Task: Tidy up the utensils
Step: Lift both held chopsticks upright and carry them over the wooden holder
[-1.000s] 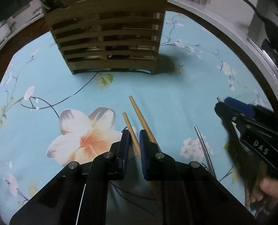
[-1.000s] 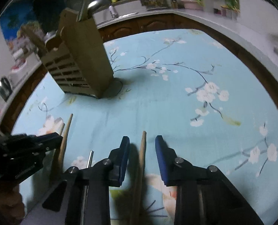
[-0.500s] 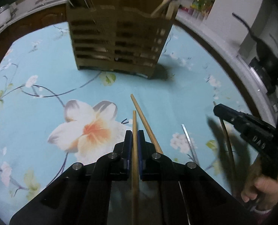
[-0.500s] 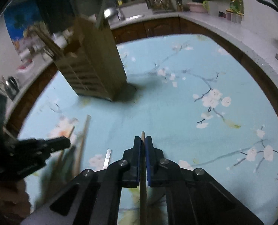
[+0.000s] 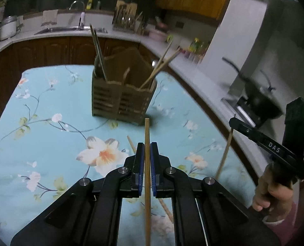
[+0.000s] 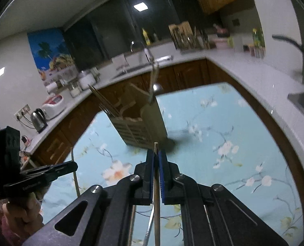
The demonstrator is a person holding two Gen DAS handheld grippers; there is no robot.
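My left gripper (image 5: 145,147) is shut on a wooden chopstick (image 5: 147,131) and holds it above the table, pointing at the wooden utensil holder (image 5: 121,100). My right gripper (image 6: 156,153) is shut on another wooden chopstick (image 6: 156,205), also raised, in front of the holder (image 6: 139,123). The holder has chopsticks and metal utensils standing in it. One chopstick (image 5: 131,143) lies on the table under the left gripper. A thin metal utensil (image 6: 148,225) lies under the right gripper. The right gripper also shows in the left wrist view (image 5: 233,121) with its chopstick (image 5: 225,151).
The table wears a light blue floral cloth (image 5: 49,133). A white counter (image 6: 264,78) curves around it, with a sink (image 5: 69,28), a kettle (image 6: 39,119), jars and bottles. A dark pan (image 5: 260,102) sits at the right.
Both grippers closed on their chopsticks and have lifted them off the table. The views have tilted up, so the holder now sits farther away and the kitchen shows.
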